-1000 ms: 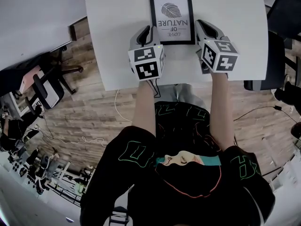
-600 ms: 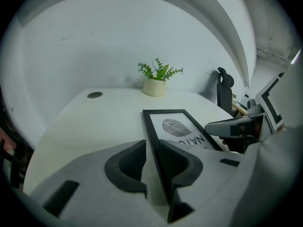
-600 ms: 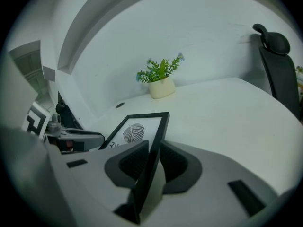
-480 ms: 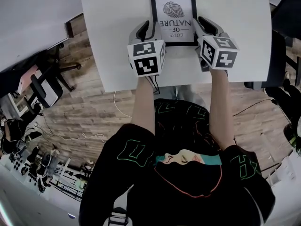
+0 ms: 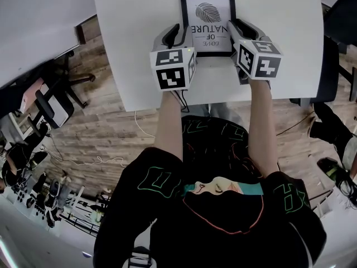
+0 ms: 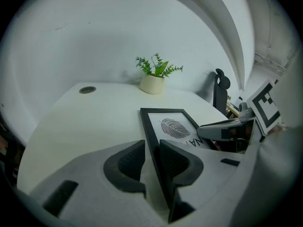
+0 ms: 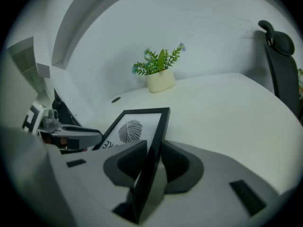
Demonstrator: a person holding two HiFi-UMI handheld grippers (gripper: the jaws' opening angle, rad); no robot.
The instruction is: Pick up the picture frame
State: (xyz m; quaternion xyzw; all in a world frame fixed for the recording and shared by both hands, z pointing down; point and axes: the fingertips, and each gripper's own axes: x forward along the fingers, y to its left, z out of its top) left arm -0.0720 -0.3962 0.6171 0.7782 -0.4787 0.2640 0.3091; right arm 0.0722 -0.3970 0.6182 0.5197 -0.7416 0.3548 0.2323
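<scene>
A black picture frame [image 5: 207,7] with a leaf print lies flat on the white table [image 5: 134,38]. My left gripper [image 5: 177,33] straddles the frame's left side edge and my right gripper [image 5: 237,29] straddles its right side edge. In the left gripper view the frame [image 6: 173,126] runs between the jaws of the left gripper [image 6: 151,150], with a gap at the left pad. In the right gripper view the frame's edge [image 7: 156,126] stands between the jaws of the right gripper [image 7: 154,152]. Both pairs of jaws have just been opening, and the pads are not pressing on the frame.
A small potted plant [image 6: 154,77] stands at the table's far side, also in the right gripper view as the plant [image 7: 160,72]. A black office chair [image 7: 284,70] stands to the right of the table. The table's near edge [image 5: 167,102] lies just below the grippers. Wooden floor with cables lies below.
Both grippers have edged forward and down onto the frame's two side edges. Their jaws have spread wider, each now with a frame edge between them.
</scene>
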